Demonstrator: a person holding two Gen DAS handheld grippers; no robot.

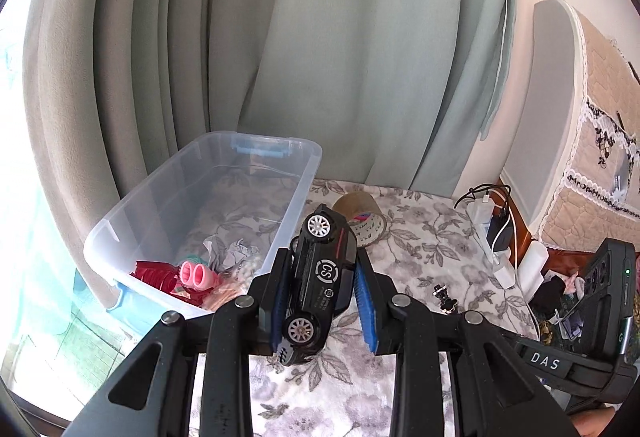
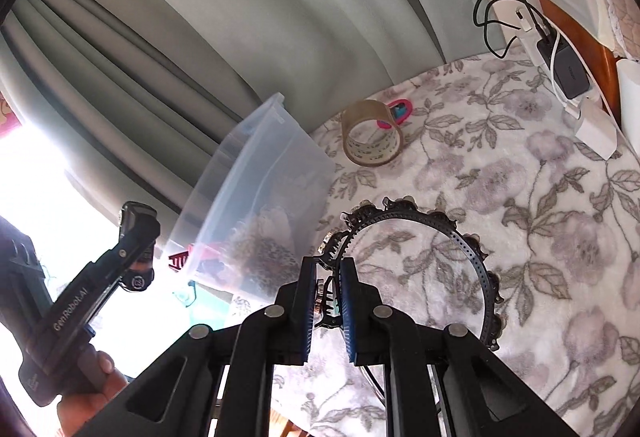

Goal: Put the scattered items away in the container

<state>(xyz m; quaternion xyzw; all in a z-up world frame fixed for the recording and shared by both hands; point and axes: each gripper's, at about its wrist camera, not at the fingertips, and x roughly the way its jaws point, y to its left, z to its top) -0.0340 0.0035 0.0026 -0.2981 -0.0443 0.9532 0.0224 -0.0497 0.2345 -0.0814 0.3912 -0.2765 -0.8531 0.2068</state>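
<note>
Black toy car (image 1: 320, 277), silver-wheeled, is clamped by the left gripper (image 1: 325, 299); a toothed, beaded headband (image 2: 436, 237) is pinched by the right gripper (image 2: 329, 311).

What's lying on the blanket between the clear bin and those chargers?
A tape roll with a pink clip behind it, seen from the right wrist; otherwise bare floral blanket between bin and chargers.

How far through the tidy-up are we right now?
Partway. Done: red pieces and pink rollers already lie in the clear bin. In hand: left gripper holds the toy car; right gripper holds the headband. Left: tape roll on the bedspread.
</note>
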